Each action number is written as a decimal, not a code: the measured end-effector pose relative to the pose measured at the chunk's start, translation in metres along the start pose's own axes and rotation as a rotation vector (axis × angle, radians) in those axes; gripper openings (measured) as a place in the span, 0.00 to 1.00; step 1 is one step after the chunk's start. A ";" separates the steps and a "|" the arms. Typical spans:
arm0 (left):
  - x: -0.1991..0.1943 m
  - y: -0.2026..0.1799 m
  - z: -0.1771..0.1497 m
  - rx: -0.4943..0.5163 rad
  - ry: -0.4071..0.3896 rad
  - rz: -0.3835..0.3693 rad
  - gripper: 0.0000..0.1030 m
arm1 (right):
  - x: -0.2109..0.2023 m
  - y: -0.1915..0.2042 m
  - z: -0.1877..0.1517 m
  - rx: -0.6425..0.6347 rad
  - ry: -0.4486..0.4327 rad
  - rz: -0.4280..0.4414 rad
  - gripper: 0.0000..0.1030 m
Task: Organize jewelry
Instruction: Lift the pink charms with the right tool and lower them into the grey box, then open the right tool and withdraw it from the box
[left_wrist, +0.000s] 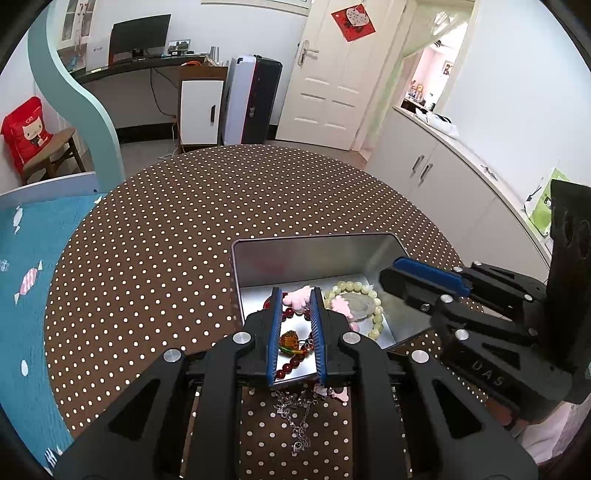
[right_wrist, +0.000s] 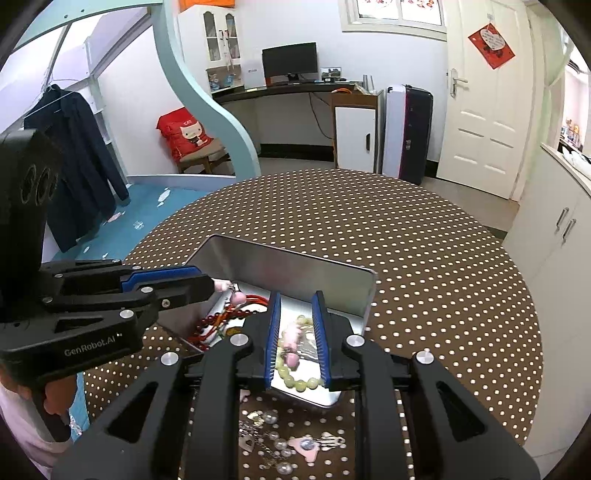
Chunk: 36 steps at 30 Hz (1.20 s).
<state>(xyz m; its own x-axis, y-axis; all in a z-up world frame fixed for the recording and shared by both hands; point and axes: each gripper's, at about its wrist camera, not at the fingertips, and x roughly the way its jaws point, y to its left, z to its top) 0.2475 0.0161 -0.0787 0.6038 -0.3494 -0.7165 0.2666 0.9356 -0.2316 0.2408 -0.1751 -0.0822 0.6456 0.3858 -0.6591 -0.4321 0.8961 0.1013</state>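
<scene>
An open silver tin (left_wrist: 303, 258) sits on the polka-dot table and shows in the right wrist view too (right_wrist: 295, 269). It holds a red bead bracelet (left_wrist: 290, 365), a pale green bead bracelet (left_wrist: 375, 314) and a pink bead piece (right_wrist: 290, 349). My left gripper (left_wrist: 295, 299) hovers over the tin's left part, jaws a little apart, with a pink charm (left_wrist: 297, 297) between the tips; in the right wrist view (right_wrist: 218, 284) the pink piece hangs from its tip. My right gripper (right_wrist: 297, 301) is open over the tin's right part, empty. A silver chain (left_wrist: 295, 413) lies in front of the tin.
Loose pearl and silver pieces (right_wrist: 277, 443) and a pink pendant (right_wrist: 308, 445) lie on the table near the tin's front edge. The round table (left_wrist: 184, 240) has a blue bed (left_wrist: 22, 295) on its left and white cabinets (left_wrist: 461, 192) on its right.
</scene>
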 end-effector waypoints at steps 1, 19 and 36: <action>0.001 0.001 0.000 -0.002 0.000 0.003 0.15 | -0.002 -0.002 0.000 0.003 -0.002 -0.009 0.21; -0.020 -0.020 -0.020 0.053 -0.015 0.029 0.34 | -0.033 0.002 -0.014 0.013 -0.040 -0.042 0.38; -0.060 -0.036 -0.063 0.080 -0.038 0.063 0.72 | -0.067 0.001 -0.050 0.103 -0.067 -0.163 0.92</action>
<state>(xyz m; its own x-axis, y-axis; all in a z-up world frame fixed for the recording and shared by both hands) 0.1541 0.0064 -0.0689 0.6489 -0.2933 -0.7021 0.2855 0.9492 -0.1327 0.1657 -0.2110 -0.0757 0.7436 0.2447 -0.6223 -0.2542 0.9642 0.0754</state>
